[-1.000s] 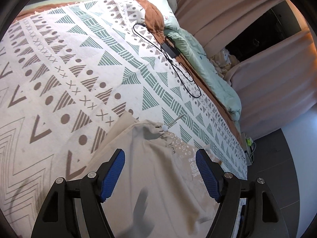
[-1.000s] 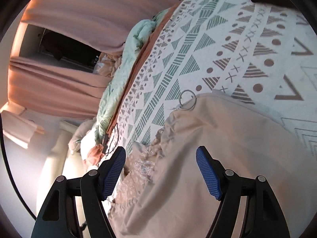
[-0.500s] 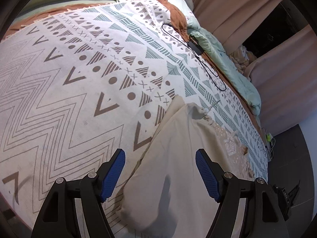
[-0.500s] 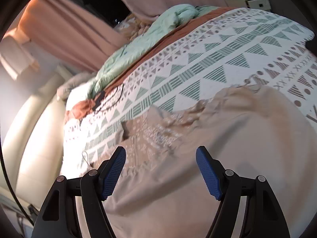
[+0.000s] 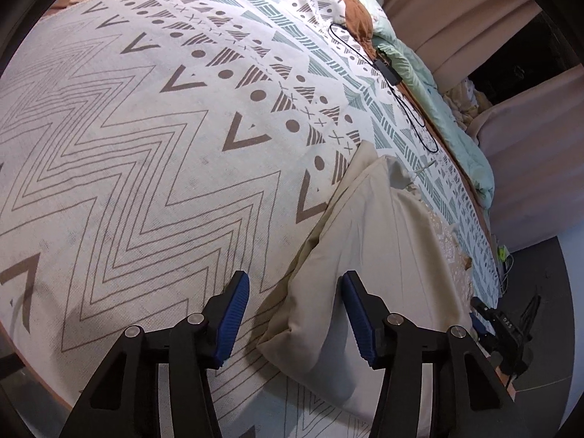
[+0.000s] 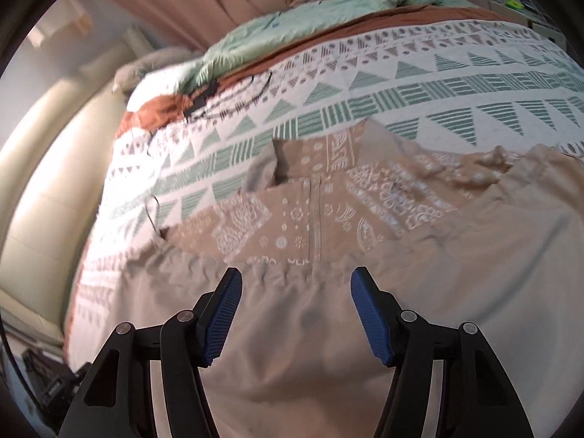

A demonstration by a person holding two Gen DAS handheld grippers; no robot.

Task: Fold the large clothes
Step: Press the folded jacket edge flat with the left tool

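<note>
- The beige garment (image 5: 368, 255) lies spread on the bed (image 5: 146, 146), over a patterned cover, so it has a broad flat surface to be folded on
- In the left wrist view its near edge is already doubled over into a thick fold that ends in a rounded corner close to the bed's edge
- The left gripper (image 5: 295, 314) hovers above that corner, with one pad over the bare cover and the other over the cloth; its jaws have just been closing and now stand about half open, and the pads press on nothing, so it holds nothing
- That straddling stance looks meant to pinch the folded edge
- In the right wrist view the garment's printed yoke and button strip (image 6: 314, 219) face up, with plain gathered cloth below
- The right gripper (image 6: 294, 314) hangs over that plain cloth; its jaws have just been closing too, stand roughly half open, and hold nothing
- A black cable (image 5: 387, 69) lies further up the bed, well apart from the garment, out of the way of the fold
</note>
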